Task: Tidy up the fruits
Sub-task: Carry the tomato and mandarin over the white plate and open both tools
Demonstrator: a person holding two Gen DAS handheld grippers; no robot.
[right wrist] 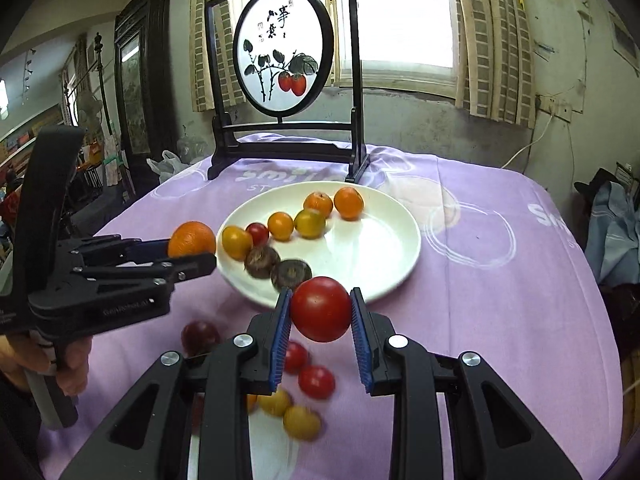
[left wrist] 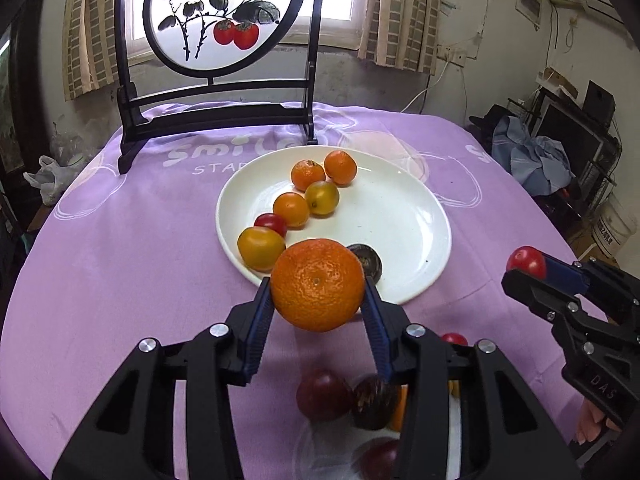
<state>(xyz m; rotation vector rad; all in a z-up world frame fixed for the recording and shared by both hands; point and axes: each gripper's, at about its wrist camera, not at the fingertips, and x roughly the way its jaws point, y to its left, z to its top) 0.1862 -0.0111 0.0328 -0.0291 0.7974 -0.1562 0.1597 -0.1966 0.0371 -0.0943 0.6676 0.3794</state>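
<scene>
Here, the left tool (left wrist: 318, 286) pinches a large round orange mandarin (left wrist: 317, 285) between its blue ribbed pads, the fruit held clear of the counter just before the near rim of a wide white ceramic plate (left wrist: 400, 216). The right tool (right wrist: 320, 310) is pressed in on a round red tomato (right wrist: 321, 309) — it too hangs in the air, in front of the plate's near edge. In the left wrist view the right tool shows at the right edge with the red tomato at its tip; in the right wrist view the left tool shows at the left, gripped by a person's hand (right wrist: 68, 364), with the mandarin at its tip beside the plate's left rim.

The plate sits on a counter draped in a lilac printed cloth (left wrist: 120, 280). On it lie two small orange mandarins (left wrist: 324, 172) at the far side, a yellow-green round fruit (left wrist: 322, 198) touching a small orange one (left wrist: 291, 209), a small red tomato (left wrist: 271, 222), a yellow tomato (left wrist: 261, 248) at the left rim, and two dark brown round fruits (right wrist: 276, 266) near the front edge.

On the cloth below the tools, loose fruit lies blurred — red tomatoes (right wrist: 316, 382), yellow tomatoes (right wrist: 302, 422) and a dark purple-red fruit (right wrist: 200, 336).

Behind the plate stands a black wooden table screen with a round painted panel of red persimmons (left wrist: 224, 20), and a curtained window (right wrist: 408, 12) lies behind it.
</scene>
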